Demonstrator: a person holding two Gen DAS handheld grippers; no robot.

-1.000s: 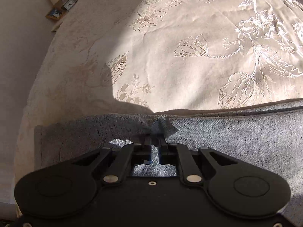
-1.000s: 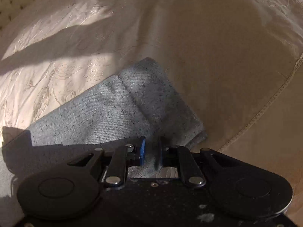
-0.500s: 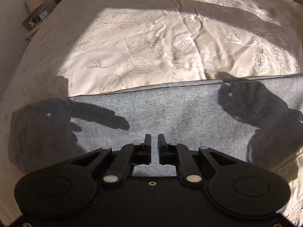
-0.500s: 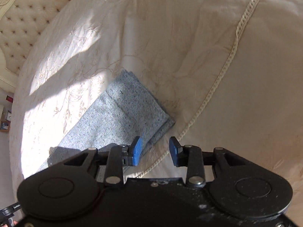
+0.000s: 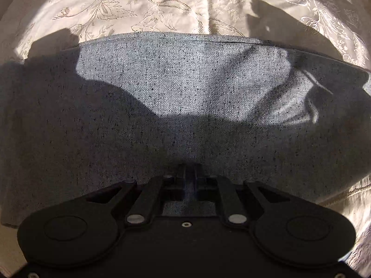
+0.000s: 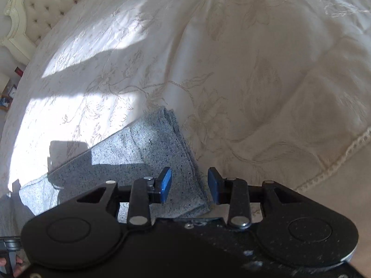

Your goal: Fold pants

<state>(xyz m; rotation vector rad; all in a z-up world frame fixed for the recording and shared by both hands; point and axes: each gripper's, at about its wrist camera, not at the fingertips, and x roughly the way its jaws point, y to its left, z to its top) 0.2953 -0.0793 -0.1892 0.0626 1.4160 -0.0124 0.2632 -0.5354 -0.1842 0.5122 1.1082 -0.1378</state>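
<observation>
Grey speckled pants (image 5: 185, 81) lie folded flat on a cream embroidered bedspread (image 5: 162, 7) and fill most of the left wrist view. My left gripper (image 5: 190, 165) points straight down at them, shut, its tips right at the cloth with nothing visibly pinched. In the right wrist view the pants' (image 6: 148, 143) folded end lies under my right gripper (image 6: 189, 177). Its blue-padded jaws are opening, and the cloth's corner edge lies below the gap, free of the pads.
The bedspread (image 6: 231, 69) spreads wide beyond the pants, with a corded seam (image 6: 336, 159) at the right. A tufted headboard (image 6: 34, 7) stands at the far left, with small bedside items (image 6: 7, 97) below it. A person's fingers (image 6: 14, 268) show at the bottom left.
My right gripper let go of the pants' end and opened wide, drawing back from it. My left gripper moved along the pants and dropped close over the cloth, still shut.
</observation>
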